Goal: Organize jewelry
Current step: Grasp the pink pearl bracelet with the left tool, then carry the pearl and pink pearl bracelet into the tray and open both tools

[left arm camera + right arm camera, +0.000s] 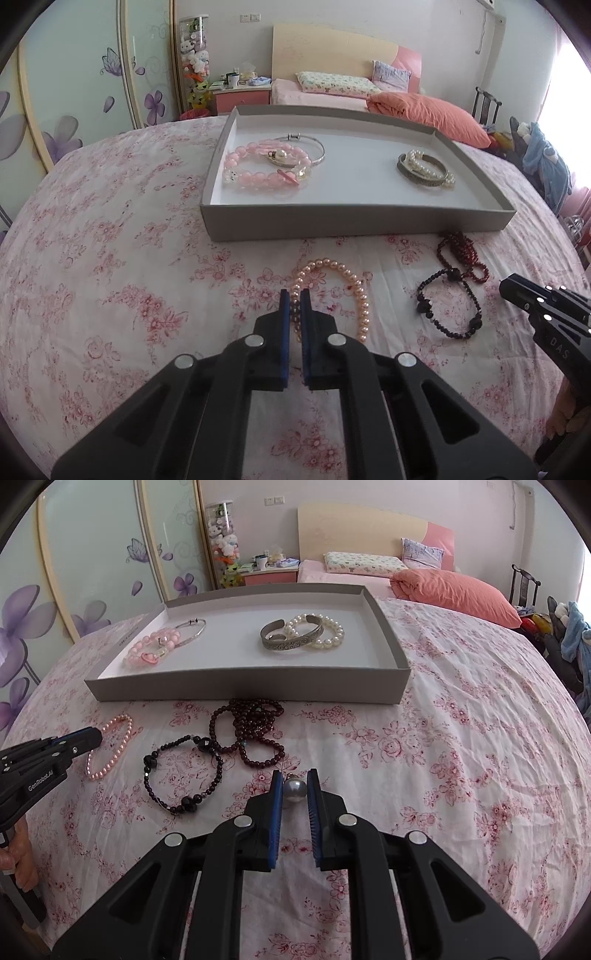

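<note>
A grey shallow box (pixel 354 218) (pixel 243 692) stands on the flowered cloth and holds pink bead bracelets (pixel 258 166) (pixel 151 648), a thin silver bangle (pixel 317 149) (pixel 194 629), and a silver cuff (pixel 421 175) (pixel 291 637) with a white pearl bracelet (pixel 330 631). In front of the box lie a peach pearl bracelet (pixel 354 291) (pixel 110 746), a black bead bracelet (pixel 450 306) (pixel 181 771) and a dark red bead string (pixel 461 254) (pixel 251 727). My left gripper (pixel 294 299) (pixel 94 738) is shut on the peach pearl bracelet's left side. My right gripper (pixel 294 782) (pixel 506 288) is shut on a grey pearl piece (pixel 294 790).
The cloth-covered surface (pixel 110 258) curves away on all sides. Behind it stands a bed with an orange pillow (pixel 458 590), a nightstand (pixel 242 96), a wardrobe with purple flowers (pixel 74 92) and a chair with clothes (pixel 546 158) at the right. A hand (pixel 18 856) holds the left gripper's handle.
</note>
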The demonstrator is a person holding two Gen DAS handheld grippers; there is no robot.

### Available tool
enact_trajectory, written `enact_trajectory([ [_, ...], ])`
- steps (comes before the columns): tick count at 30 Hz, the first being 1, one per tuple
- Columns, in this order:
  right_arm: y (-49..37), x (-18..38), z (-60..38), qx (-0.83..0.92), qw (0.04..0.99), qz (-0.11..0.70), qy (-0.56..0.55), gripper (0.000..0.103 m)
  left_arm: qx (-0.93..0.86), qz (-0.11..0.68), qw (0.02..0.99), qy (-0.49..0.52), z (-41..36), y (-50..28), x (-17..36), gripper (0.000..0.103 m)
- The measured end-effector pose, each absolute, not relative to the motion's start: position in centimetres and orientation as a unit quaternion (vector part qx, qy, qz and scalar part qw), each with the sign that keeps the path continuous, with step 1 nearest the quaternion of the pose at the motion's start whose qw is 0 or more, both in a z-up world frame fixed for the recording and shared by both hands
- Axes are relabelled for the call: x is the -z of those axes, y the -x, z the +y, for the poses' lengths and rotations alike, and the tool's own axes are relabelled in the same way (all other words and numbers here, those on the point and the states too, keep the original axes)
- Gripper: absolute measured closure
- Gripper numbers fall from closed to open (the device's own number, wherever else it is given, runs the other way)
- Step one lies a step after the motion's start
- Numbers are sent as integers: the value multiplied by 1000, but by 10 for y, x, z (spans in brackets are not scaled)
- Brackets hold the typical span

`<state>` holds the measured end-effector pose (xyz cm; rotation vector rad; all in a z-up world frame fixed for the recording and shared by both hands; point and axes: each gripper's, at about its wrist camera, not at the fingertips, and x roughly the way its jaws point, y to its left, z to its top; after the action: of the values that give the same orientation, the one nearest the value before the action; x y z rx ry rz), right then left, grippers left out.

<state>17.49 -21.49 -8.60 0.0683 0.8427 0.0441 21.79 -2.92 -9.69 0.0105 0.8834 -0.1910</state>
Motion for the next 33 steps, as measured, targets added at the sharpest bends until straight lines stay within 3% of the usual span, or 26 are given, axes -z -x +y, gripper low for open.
enact_trajectory([
  [13,-159,64,-199,-43,934,352,-35,89,117,373,920,43,-20,-193,63,97],
  [33,-141,30,-189,-43,962,269,-31,89,81,295,952,-4,-33,-168,33,97],
])
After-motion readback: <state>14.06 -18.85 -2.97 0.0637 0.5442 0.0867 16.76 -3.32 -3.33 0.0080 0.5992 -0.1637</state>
